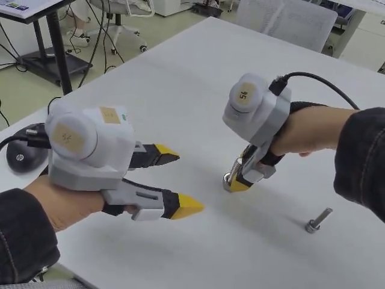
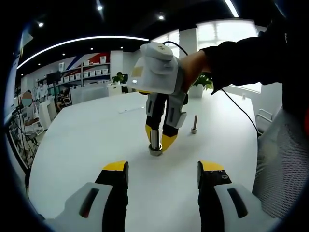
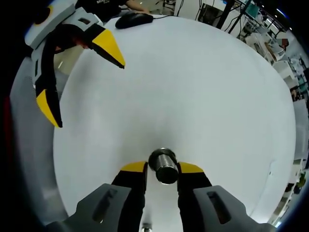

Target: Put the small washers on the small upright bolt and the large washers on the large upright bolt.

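**While the left gripper (image 1: 189, 182) hangs open, the right gripper (image 1: 237, 183) grips the large bolt (image 1: 230, 176)**

Where the right gripper points steeply down at the white table (image 1: 180, 90), its two yellow-tipped jaws are drawn in against the sides of the large bolt. The bolt stands upright between them with its head on the tabletop. The right gripper view looks almost straight down on the bolt's threaded end, which sits squarely between the jaw tips and touches both. From the left gripper view the same bolt appears side-on: a steel shank rising from a wider head, with the right gripper's tips pinching it low on the shank.

The left gripper is held above the table to the left, well apart from the large bolt, its jaws spread wide with nothing between them. Its tips aim across the table toward the bolt.

The small bolt (image 1: 317, 220) is on the table to the right of the right gripper, apart from both grippers. The head view shows it slanted, whereas the left gripper view shows it standing upright on its head, beyond the right gripper.

A black computer mouse (image 1: 24, 158) lies near the table's left edge, behind the left gripper; the right gripper view also catches it at the table's far edge.
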The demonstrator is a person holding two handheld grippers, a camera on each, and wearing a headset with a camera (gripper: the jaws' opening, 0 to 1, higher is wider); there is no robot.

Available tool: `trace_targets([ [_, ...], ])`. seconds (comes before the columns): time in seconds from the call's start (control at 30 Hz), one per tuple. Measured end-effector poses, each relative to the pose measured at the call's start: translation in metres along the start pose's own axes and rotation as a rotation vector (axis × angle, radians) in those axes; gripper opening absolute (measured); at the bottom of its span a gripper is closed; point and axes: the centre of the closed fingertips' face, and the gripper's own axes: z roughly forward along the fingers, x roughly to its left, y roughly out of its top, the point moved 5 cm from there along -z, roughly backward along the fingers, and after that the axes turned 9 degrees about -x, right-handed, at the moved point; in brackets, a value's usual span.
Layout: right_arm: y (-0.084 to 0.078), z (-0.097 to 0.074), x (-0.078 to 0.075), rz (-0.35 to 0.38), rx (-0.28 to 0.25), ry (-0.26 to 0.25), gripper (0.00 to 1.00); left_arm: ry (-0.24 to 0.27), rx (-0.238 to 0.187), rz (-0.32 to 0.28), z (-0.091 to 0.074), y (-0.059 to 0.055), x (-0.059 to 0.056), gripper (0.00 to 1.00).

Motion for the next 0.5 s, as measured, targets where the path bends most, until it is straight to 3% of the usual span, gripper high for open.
trace_targets([
  [0.5,-0.0042,-0.0031,-0.004,0.027,-0.026,-0.014,0.36,-0.001,0.002,-0.001,0.0002,-0.0007,-0.0002,0.57],
])
